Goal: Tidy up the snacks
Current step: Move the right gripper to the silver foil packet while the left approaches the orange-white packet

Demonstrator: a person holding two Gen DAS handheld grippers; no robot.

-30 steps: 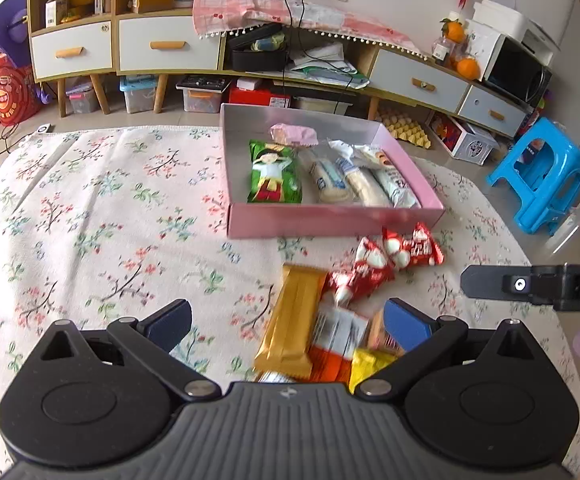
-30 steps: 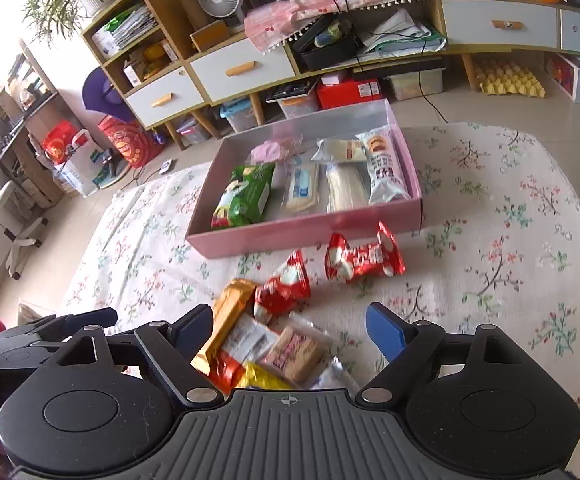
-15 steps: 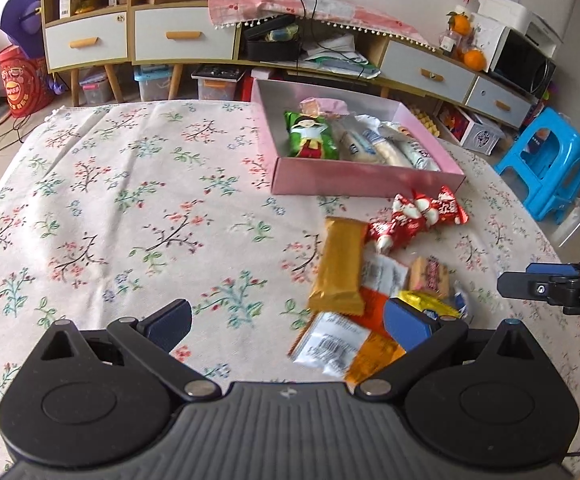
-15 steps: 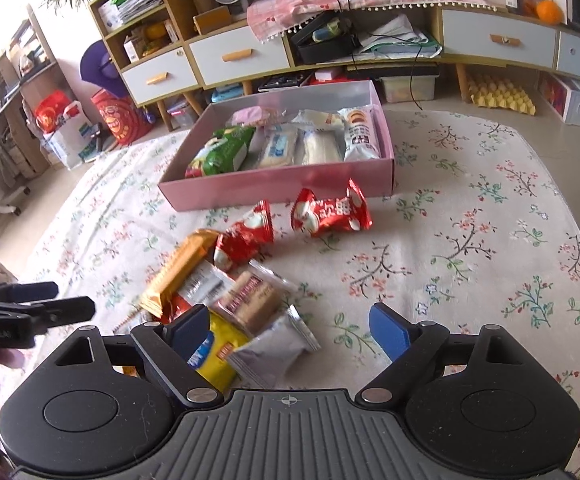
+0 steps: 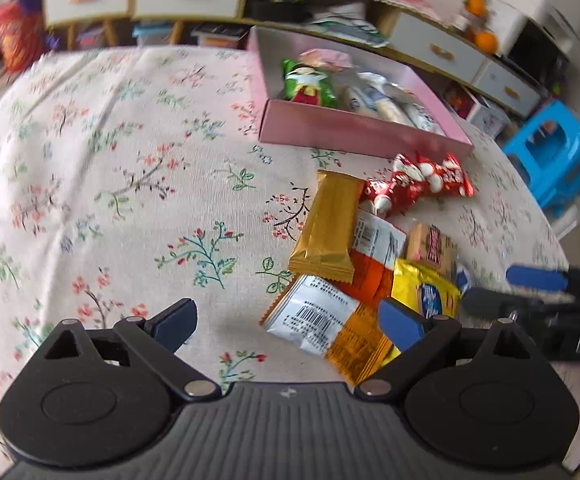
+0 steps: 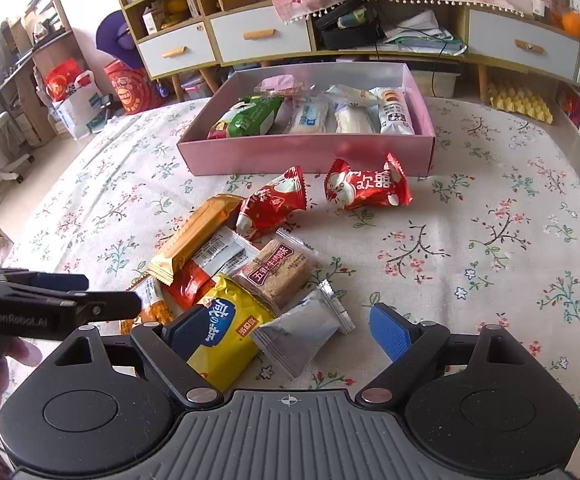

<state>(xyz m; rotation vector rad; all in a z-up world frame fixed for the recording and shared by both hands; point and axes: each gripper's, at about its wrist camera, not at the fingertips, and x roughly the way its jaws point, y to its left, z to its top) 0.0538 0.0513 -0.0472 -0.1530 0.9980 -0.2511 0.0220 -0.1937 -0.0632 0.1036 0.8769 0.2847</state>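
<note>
Left tongs closing, nothing clamped, over near orange-white packet. Right tongs apart, straddling yellow packet and silver packet. Snack pile mid-tabletop, pink box far side.

The open pink cardboard box stands on the flower-printed cloth surface, and every place here is told from it. In the box lie wrapped snacks in a row, the green packet at its left end. Just before its front wall lie two red wrapped sweets, side by side. Nearer than those, before the box's left half, sits a heap of snack packets: a long gold bar at its left edge, a yellow packet and a silver sachet at its near edge. Behind the box, off the surface, stands a long wooden sideboard with white drawers.
</note>
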